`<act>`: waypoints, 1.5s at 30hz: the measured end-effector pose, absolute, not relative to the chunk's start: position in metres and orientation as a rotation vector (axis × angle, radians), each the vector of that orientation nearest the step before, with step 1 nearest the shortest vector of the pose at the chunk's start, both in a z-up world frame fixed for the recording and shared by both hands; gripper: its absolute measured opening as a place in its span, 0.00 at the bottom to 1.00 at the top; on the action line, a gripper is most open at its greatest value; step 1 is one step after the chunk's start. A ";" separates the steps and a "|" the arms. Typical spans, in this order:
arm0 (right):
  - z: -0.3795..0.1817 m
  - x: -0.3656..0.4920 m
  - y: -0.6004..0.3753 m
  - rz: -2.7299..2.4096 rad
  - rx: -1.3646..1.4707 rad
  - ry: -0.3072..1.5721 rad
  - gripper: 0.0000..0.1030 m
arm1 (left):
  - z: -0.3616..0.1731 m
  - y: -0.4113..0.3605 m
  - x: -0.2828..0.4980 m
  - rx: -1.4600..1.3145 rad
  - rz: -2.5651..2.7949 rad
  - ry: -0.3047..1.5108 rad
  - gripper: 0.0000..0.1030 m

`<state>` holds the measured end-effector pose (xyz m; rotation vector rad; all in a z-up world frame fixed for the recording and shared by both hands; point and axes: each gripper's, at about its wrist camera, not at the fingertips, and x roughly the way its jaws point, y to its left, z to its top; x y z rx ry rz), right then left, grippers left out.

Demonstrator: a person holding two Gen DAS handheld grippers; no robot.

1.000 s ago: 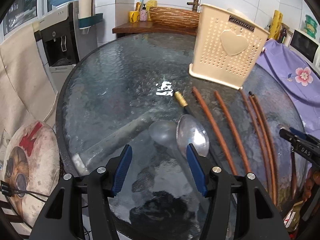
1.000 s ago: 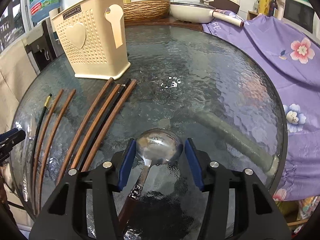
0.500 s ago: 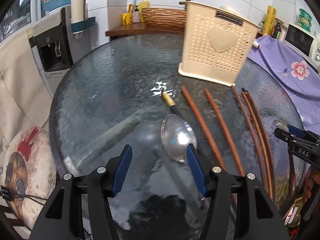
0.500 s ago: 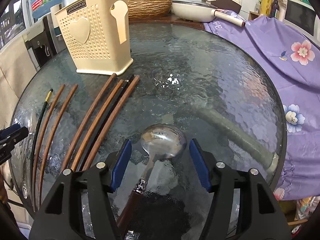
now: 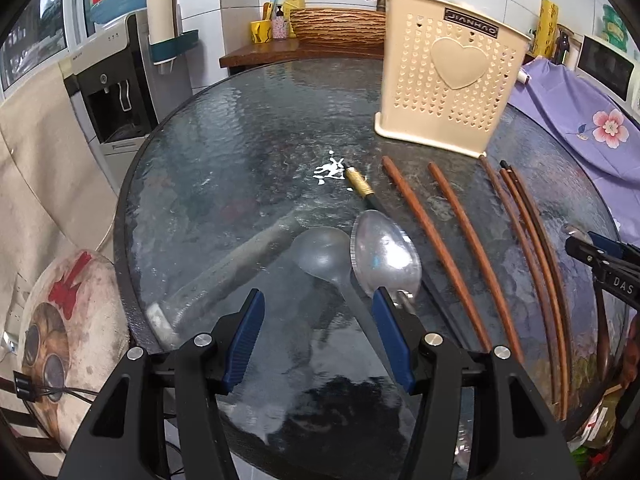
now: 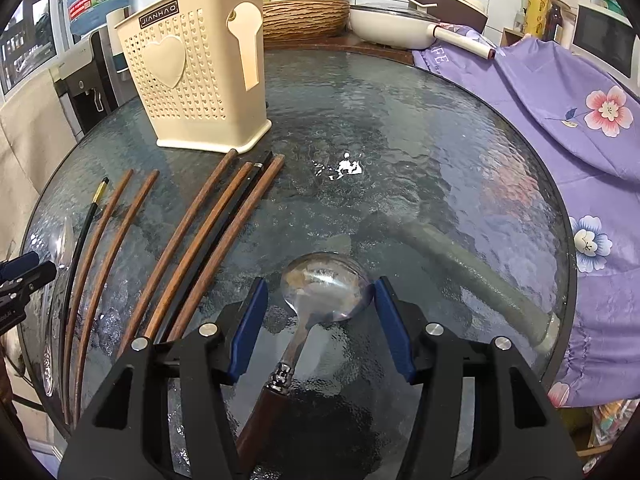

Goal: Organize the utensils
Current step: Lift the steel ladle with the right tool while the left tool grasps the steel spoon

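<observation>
A wooden-handled steel spoon lies on the round glass table. Its bowl is between the pads of my right gripper, whose jaws are closing. A gap shows at the left pad, so nothing is gripped. My left gripper is open over bare glass. A second steel spoon lies just ahead of its right pad, with the neck hidden behind that finger. Several brown and black chopsticks lie side by side. Behind them stands the cream perforated holder.
A purple flowered cloth drapes the table's right side. A counter at the back holds a woven basket and a white pan. A water dispenser stands on the left. A round cushion sits below the table's left edge.
The right pads spread wider around the spoon bowl, then came back in. The left wrist view drifted slightly; its spoon and the chopsticks have stayed on the glass.
</observation>
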<state>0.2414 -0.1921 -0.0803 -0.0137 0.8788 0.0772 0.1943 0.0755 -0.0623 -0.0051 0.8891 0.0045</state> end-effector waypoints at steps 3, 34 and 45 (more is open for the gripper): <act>-0.080 0.241 -0.193 0.078 -0.013 0.885 0.54 | -0.063 0.085 0.200 0.008 0.020 0.898 0.54; -0.076 0.260 -0.190 0.125 -0.013 0.888 0.47 | -0.060 0.068 0.247 0.006 -0.013 0.914 0.35; -0.045 0.246 -0.196 0.147 0.008 0.723 0.47 | -0.032 0.075 0.241 -0.035 -0.055 0.816 0.34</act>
